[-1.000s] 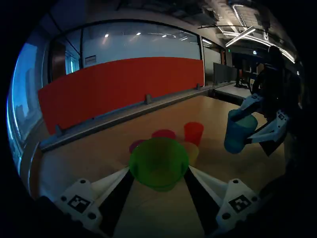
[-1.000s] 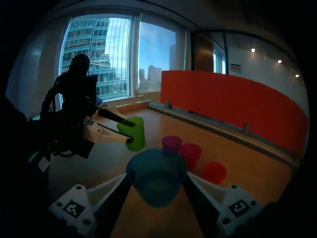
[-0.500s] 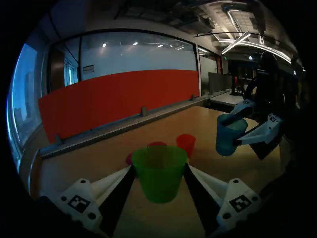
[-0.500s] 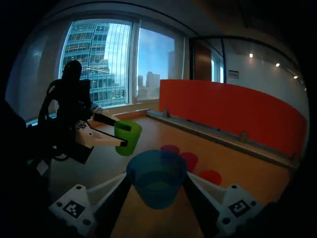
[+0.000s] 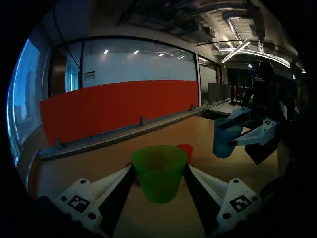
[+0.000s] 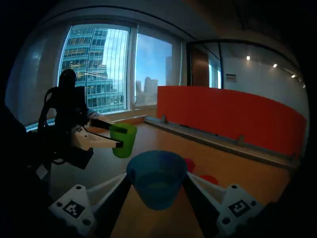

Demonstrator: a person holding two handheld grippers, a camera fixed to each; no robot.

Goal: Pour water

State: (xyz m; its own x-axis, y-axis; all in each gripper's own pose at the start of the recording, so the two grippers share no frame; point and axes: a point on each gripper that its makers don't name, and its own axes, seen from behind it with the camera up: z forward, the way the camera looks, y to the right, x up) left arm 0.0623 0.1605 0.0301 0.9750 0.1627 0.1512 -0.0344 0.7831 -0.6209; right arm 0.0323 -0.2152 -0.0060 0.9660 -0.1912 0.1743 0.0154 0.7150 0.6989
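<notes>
Left gripper view puts our left gripper [image 5: 158,169] low at centre, its fingers clenched on the upright green cup [image 5: 159,178] above the table [image 5: 91,166]. A red cup [image 5: 186,149] peeks out behind it. Off to the right, our right gripper [image 5: 229,133] grips the blue cup [image 5: 222,141] between its fingers, level and well apart from the green one. In the right gripper view the blue cup [image 6: 156,198] seems to carry water [image 6: 157,185]. We judge this the pre-pour stage: next we must bring the rims close and tip blue over green.
</notes>
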